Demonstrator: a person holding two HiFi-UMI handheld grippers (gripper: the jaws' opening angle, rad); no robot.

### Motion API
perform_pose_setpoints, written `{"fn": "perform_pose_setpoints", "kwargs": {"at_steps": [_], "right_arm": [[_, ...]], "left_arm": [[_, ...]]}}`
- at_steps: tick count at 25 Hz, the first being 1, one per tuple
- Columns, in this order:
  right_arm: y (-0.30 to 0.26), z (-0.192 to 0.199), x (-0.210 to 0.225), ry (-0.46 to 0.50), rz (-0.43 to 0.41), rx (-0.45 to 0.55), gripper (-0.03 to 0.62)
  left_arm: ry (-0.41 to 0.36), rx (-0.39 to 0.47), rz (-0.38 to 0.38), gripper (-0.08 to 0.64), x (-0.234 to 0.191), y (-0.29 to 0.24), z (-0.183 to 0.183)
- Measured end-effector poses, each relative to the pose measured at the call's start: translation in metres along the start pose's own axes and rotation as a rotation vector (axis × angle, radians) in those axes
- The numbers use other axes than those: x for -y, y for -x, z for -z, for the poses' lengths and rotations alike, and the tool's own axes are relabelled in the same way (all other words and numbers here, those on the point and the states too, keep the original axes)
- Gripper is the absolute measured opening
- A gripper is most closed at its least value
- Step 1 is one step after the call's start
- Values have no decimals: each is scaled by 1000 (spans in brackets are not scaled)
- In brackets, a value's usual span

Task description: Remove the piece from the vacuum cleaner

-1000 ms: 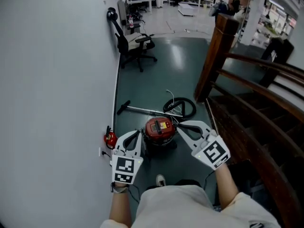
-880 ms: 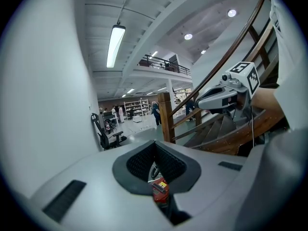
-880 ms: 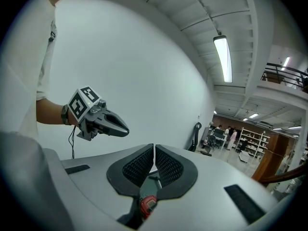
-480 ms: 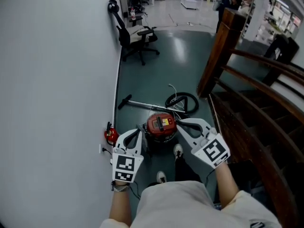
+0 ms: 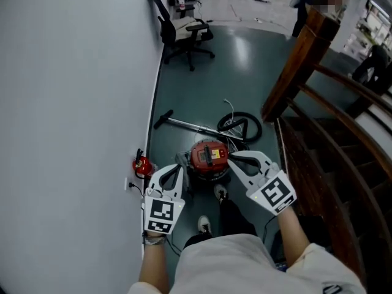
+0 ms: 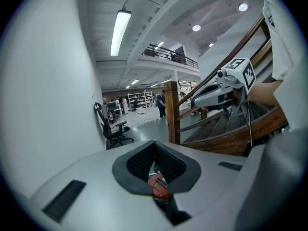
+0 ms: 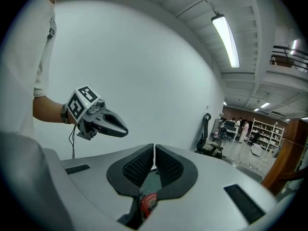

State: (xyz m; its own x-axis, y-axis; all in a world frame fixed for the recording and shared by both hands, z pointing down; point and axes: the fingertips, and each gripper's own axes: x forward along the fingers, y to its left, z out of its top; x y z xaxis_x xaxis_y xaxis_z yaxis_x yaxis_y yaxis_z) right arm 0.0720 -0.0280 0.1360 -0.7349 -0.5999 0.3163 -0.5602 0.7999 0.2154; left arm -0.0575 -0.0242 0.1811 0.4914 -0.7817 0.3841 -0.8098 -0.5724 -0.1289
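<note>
Head view: round red vacuum cleaner (image 5: 209, 157) lies untouched on the green floor (image 5: 202, 90), its piece apparently not yet removed; left gripper (image 5: 179, 169) and right gripper (image 5: 233, 158) fingers clenched, empty.

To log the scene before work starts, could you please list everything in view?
vacuum: one, red, floor ahead
wand: one, metal, floor beyond vacuum
hose: one, black, coiled by wand
chair: one, black, far along wall
small item: one, red, at wall's foot
stair rail: one, brown, right
people: several, colours unclear, far hall
shoes: two, pale, below vacuum
left tongs: one, white, shut, empty, left of vacuum
right tongs: one, white, shut, empty, right of vacuum
</note>
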Motion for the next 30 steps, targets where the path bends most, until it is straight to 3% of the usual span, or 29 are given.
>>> {"fn": "perform_pose_setpoints", "kwargs": {"at_steps": [4, 10, 18, 30], "right_arm": [[-22, 17, 18, -12, -34, -15, 31], [-59, 61, 45, -91, -22, -35, 31], [-119, 134, 60, -102, -142, -133, 31], [-174, 240, 73, -321, -143, -192, 31]], "left_arm": [[8, -27, -7, 2, -7, -24, 10], [88, -64, -53, 3, -32, -61, 47], [124, -141, -80, 3, -53, -118, 106], [264, -266, -130, 3, -50, -174, 206]]}}
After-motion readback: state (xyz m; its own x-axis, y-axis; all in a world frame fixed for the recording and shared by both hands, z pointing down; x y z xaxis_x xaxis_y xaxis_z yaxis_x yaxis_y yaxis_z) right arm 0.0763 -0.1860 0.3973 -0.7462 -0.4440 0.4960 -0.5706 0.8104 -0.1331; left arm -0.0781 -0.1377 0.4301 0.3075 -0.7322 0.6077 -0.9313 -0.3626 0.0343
